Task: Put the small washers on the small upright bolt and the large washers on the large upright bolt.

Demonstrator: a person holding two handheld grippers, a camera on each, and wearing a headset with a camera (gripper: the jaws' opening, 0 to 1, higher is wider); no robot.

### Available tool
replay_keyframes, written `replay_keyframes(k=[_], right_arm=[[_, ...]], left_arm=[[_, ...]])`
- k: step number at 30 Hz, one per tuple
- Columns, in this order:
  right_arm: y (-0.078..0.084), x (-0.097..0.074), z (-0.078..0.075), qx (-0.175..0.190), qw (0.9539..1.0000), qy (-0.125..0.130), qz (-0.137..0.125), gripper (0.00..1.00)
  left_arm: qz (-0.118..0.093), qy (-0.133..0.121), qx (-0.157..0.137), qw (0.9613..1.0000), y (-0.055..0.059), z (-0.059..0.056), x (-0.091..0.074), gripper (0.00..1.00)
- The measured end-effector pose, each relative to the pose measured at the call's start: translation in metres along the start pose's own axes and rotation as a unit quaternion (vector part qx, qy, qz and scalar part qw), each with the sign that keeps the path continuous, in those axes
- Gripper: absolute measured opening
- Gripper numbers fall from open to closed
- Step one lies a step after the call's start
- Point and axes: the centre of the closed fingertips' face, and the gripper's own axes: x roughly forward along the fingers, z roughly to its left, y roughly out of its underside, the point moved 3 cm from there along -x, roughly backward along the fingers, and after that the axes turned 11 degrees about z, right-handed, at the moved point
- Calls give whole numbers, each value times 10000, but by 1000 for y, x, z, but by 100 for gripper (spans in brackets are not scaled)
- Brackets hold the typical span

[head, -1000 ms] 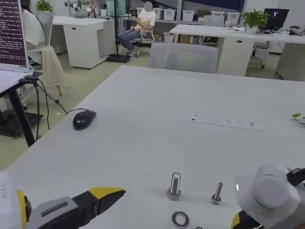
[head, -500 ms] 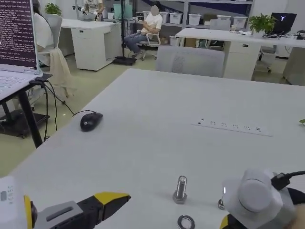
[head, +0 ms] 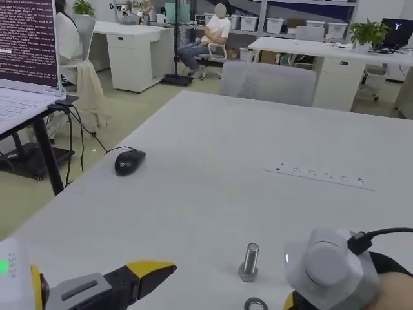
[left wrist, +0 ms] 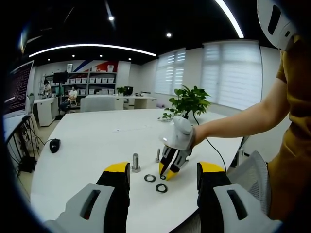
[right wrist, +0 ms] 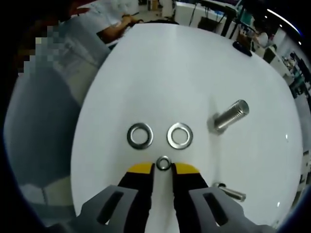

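Fingers (right wrist: 142, 171) of the right gripper (right wrist: 164, 168) drawn to a narrow gap, yellow tips down at the white table (right wrist: 146, 73). Small washer (right wrist: 164, 163) flat on the tabletop right at the mouth of that gap, between the two tips; cannot tell whether pinched or merely bracketed. From the left gripper view, pitched steeply nose-down over the parts, with a bare forearm reaching in from the right (orange sleeve above). In the head view, a hand (head: 395, 294) behind its white rear knob. Left gripper (left wrist: 164, 169) low over the near edge, roughly level, jaws spread wide with nothing between them, facing the work.

Just past the right tips, a large washer (right wrist: 140, 135) and a second large washer (right wrist: 180, 135), flat, side by side, near each other but apart; bright steel rings, much broader than the small one. Off to one side of the right gripper, the small bolt (right wrist: 229, 193), thin, standing on its head. Farther out, the large bolt (right wrist: 228, 116), upright on its hex head, threaded shank up and bare, taller and thicker than its neighbour.

Beyond the bolts, open tabletop, then a white power strip (head: 319, 176) lying across it and a black mouse (head: 130, 161) toward the left edge. Off the table, a laptop (head: 26, 58) on a stand, then white desks with a seated person (head: 210, 35) at the back of the room.
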Motion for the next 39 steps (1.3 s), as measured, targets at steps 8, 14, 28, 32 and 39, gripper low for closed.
replay_keyframes(k=[8,14,28,32,39], right_arm=[[0,0,0,-144,9999,-35,23,16],[1,0,0,-173,9998,-42,36,15],[7,-3,-1,129,9999,-45,-103,12],[18,-6,-2,236,9997,-41,-57,12],[34,-20,-9,468,9988,105,-107,12]], left_arm=[[29,2,0,10000,0,0,2,54],[18,-27,-20,10000,0,1,2,54],[30,-9,17,10000,-2,0,5,54],[58,8,32,10000,-2,0,8,54],[82,69,46,9999,-1,-1,10,54]])
